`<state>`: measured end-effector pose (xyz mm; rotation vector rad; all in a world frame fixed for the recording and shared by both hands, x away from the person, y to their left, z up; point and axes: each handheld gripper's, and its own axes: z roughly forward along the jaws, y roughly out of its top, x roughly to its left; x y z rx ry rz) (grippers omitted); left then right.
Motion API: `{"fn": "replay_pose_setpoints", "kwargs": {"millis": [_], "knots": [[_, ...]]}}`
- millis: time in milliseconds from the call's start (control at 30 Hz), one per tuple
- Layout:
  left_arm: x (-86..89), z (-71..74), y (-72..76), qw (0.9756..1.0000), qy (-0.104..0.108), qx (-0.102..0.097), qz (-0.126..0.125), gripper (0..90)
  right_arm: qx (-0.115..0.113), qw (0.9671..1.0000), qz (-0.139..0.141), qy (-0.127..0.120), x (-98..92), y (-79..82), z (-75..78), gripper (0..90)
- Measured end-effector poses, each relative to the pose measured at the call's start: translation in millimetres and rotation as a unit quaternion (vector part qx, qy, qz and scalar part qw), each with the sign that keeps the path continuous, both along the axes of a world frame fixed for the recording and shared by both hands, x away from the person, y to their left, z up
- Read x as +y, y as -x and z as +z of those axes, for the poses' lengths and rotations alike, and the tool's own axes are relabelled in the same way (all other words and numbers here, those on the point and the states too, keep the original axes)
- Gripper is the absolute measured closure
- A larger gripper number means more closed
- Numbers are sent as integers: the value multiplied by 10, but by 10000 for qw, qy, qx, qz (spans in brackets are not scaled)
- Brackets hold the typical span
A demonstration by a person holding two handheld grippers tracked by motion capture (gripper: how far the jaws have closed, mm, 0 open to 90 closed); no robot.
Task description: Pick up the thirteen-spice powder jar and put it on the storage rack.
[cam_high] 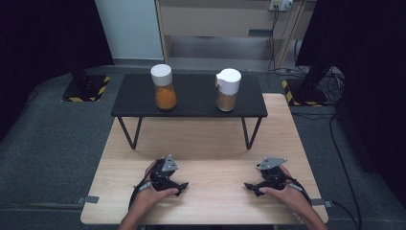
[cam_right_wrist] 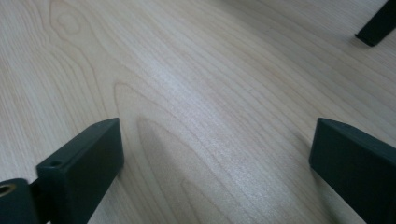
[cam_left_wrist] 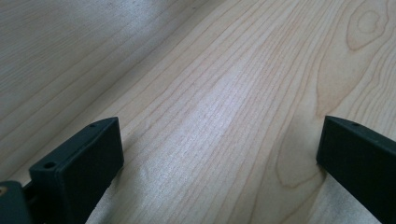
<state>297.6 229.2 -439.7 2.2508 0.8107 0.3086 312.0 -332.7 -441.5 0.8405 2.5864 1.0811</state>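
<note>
Two white-capped jars stand on a low black shelf (cam_high: 191, 109) at the table's far side: one with orange powder (cam_high: 164, 87) on the left, one with brown powder (cam_high: 227, 90) on the right. My left gripper (cam_high: 181, 187) rests low on the light wooden table (cam_high: 210, 143) near the front edge, pointing right. Its jaws stand wide apart over bare wood, open (cam_left_wrist: 219, 154). My right gripper (cam_high: 251, 188) sits low at the front right, pointing left, jaws wide apart and empty (cam_right_wrist: 215, 154).
The shelf stands on thin black legs (cam_high: 128, 134) with room beneath it; one leg's foot (cam_right_wrist: 376, 28) appears in the right gripper view. Cables (cam_high: 344, 163) run on the grey floor to the right. A yellow-black striped base (cam_high: 86, 88) sits at the far left.
</note>
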Motion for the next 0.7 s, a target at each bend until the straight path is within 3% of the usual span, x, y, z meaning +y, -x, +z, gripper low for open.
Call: {"fn": "replay_pose_setpoints", "kwargs": {"millis": [700], "knots": [[2, 1, -4, 10000, -2, 2, -12, 0, -16, 10000, -23, -60, -8, 20, -27, 12]]}}
